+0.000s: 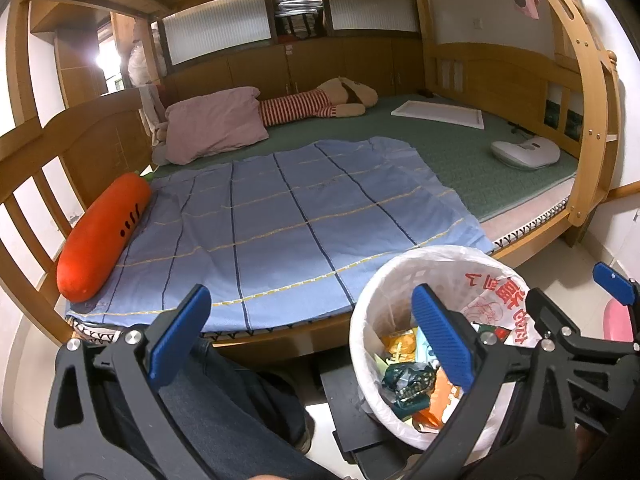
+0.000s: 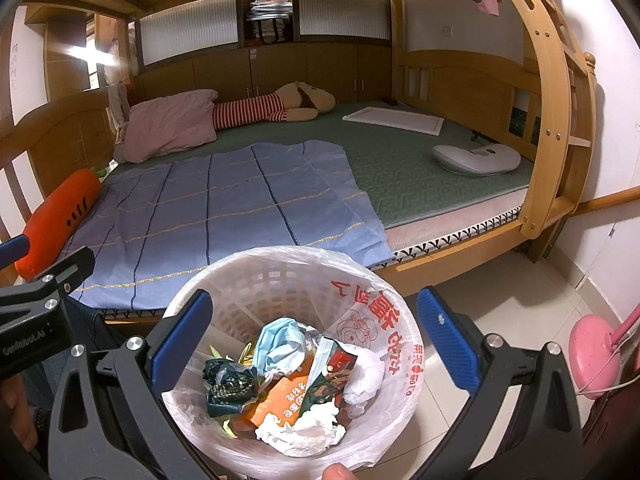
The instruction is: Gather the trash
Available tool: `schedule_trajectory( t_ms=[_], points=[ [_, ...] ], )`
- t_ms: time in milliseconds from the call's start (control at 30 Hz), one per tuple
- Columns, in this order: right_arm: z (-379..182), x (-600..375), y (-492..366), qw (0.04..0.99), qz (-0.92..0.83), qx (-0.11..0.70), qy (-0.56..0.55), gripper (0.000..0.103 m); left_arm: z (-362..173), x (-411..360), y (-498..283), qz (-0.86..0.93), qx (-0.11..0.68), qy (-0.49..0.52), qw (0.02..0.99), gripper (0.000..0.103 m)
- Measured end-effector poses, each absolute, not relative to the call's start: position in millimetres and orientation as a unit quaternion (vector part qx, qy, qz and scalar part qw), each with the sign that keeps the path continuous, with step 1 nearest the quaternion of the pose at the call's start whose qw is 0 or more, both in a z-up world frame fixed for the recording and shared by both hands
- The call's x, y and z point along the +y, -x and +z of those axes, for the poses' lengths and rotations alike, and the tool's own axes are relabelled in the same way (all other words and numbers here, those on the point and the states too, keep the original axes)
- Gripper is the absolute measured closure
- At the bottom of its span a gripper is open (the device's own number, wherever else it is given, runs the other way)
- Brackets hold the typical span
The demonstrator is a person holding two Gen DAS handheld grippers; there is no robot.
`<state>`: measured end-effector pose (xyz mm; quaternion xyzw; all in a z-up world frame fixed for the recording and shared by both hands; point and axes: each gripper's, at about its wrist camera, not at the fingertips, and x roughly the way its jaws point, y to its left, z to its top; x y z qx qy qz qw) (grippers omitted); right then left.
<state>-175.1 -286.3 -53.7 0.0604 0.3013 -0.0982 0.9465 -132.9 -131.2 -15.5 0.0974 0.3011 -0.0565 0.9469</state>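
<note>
A white lattice trash basket (image 2: 260, 280) lined with a white plastic bag printed in red stands on the floor at the bed's foot, also low right in the left wrist view as the trash basket (image 1: 384, 292). It holds trash (image 2: 292, 384): a crumpled blue mask, white tissues, an orange packet, dark green wrappers. My right gripper (image 2: 314, 344) hovers open directly above the basket, nothing between its blue pads. My left gripper (image 1: 310, 340) is open too, left of the basket, over a person's jeans-clad leg (image 1: 224, 404). The right gripper's finger (image 1: 612, 280) shows at the far right.
A wooden bunk bed (image 2: 548, 128) fills the view, with a blue checked sheet (image 1: 288, 216), orange carrot pillow (image 1: 100, 236), pink pillow (image 1: 216, 124), striped plush toy (image 1: 320, 104), white frame (image 1: 440, 114) and white device (image 1: 524, 152). A pink lamp base (image 2: 592, 356) stands on the tiled floor.
</note>
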Motion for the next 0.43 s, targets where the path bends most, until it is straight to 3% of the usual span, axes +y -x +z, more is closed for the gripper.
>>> schedule_trajectory(
  t_ms=[433],
  points=[
    [-60.6, -291.9, 167.9, 0.945, -0.107, 0.303, -0.064, 0.003, -22.2, -115.2, 119.3, -0.062, 0.305, -0.085, 0.946, 0.003]
  ],
)
